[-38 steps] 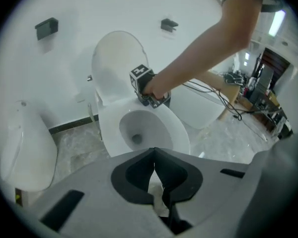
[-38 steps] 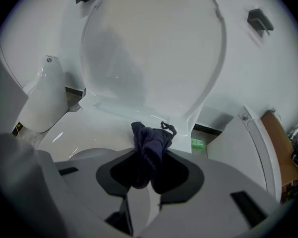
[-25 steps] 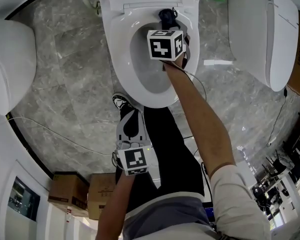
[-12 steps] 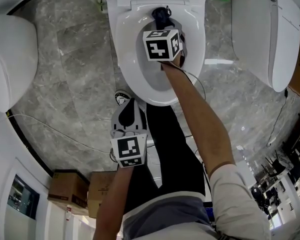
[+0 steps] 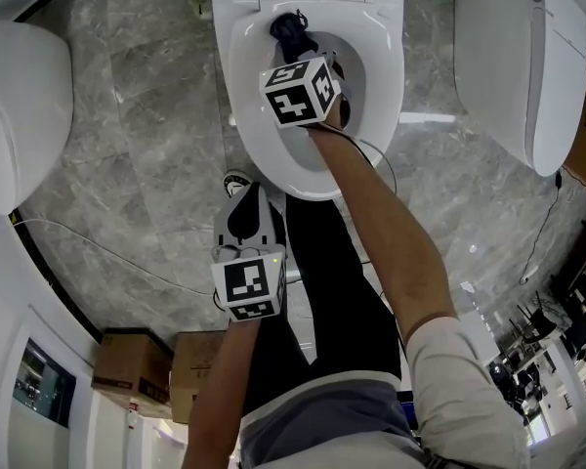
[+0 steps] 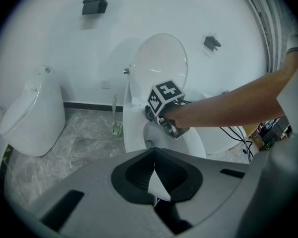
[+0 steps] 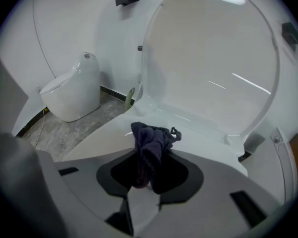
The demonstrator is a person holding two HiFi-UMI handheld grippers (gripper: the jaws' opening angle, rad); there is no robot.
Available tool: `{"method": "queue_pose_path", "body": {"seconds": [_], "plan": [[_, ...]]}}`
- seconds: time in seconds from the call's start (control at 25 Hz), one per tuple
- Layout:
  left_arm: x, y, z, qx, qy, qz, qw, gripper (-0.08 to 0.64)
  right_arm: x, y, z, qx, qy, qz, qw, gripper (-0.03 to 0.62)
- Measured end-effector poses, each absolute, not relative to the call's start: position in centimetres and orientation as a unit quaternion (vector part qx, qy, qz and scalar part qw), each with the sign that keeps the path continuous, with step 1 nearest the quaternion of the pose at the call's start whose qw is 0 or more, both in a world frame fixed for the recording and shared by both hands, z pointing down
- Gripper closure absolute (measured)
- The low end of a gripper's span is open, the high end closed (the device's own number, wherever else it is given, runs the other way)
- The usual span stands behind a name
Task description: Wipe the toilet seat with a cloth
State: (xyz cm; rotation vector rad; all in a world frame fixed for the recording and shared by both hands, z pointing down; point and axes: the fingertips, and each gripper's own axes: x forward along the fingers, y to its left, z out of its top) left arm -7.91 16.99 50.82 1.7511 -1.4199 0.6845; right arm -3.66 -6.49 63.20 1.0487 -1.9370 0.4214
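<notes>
A white toilet stands with its lid [image 7: 213, 58] raised and its seat [image 5: 242, 115] down. My right gripper [image 5: 295, 42] reaches over the bowl and is shut on a dark blue cloth [image 5: 291, 29]. The bunched cloth [image 7: 149, 145] sticks out beyond the jaws and rests on the rear part of the seat [image 7: 198, 133], near the hinge. My left gripper [image 5: 244, 208] hangs over the floor in front of the toilet, shut with nothing in it. In the left gripper view the right gripper's marker cube [image 6: 165, 97] shows over the bowl.
Other white toilets stand to the left [image 5: 20, 115] and right [image 5: 513, 66]. Cardboard boxes [image 5: 132, 374] sit behind me at the lower left. A thin cable [image 5: 98, 257] runs over the grey marble floor. A green-based brush [image 6: 116, 128] stands beside the toilet.
My right gripper has slid the cloth leftward along the rear of the seat. My left gripper has drifted a little to the left.
</notes>
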Motion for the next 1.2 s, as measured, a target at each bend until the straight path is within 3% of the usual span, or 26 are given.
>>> {"method": "queue_pose_path", "body": {"seconds": [0.48,1.2], "plan": [[-9.4,18.8,51.3,0.677,-0.564,0.274,0.385,0.551,-7.7,-1.7,62.9,0.308,-0.827,0.075,0.465,0.483],[-12.1,20.7,50.8,0.666,-0.581,0.264,0.386,0.552,-8.5,7.5,62.3,0.246,-0.841,0.047,0.479,0.483]]}}
